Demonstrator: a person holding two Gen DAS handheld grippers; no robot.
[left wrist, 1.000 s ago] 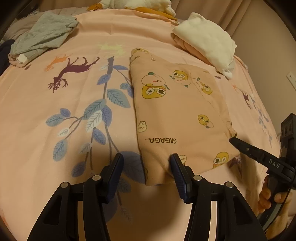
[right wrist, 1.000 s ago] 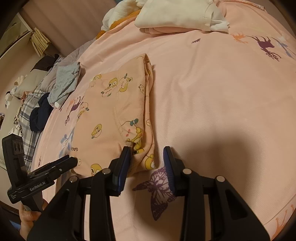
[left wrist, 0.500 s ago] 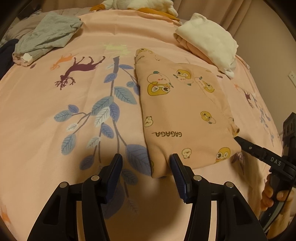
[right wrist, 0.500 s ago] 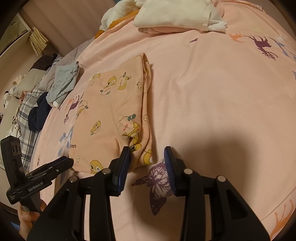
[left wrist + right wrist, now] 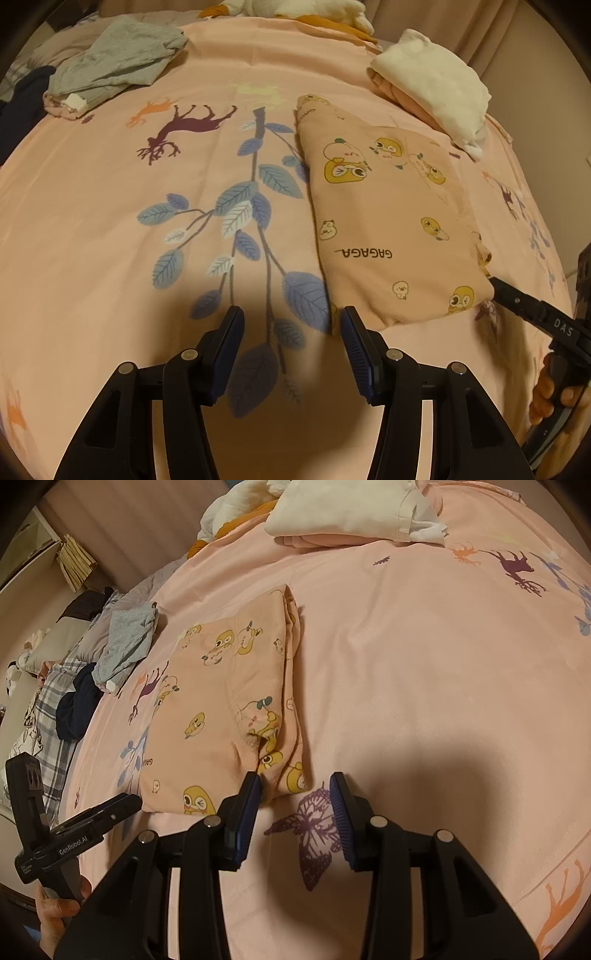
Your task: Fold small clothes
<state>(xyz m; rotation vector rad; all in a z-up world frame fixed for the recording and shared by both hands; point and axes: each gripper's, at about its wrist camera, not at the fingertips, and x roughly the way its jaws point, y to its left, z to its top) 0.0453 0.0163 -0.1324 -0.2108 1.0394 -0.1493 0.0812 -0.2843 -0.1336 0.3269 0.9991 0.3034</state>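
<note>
Left claw point(image 5: 291, 332) open beside folded peach garment point(image 5: 391, 229).

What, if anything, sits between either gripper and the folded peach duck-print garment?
Nothing visible. The left gripper and right gripper are open at the near edge of the duck-print garment, with only bare bedsheet beneath.
</note>
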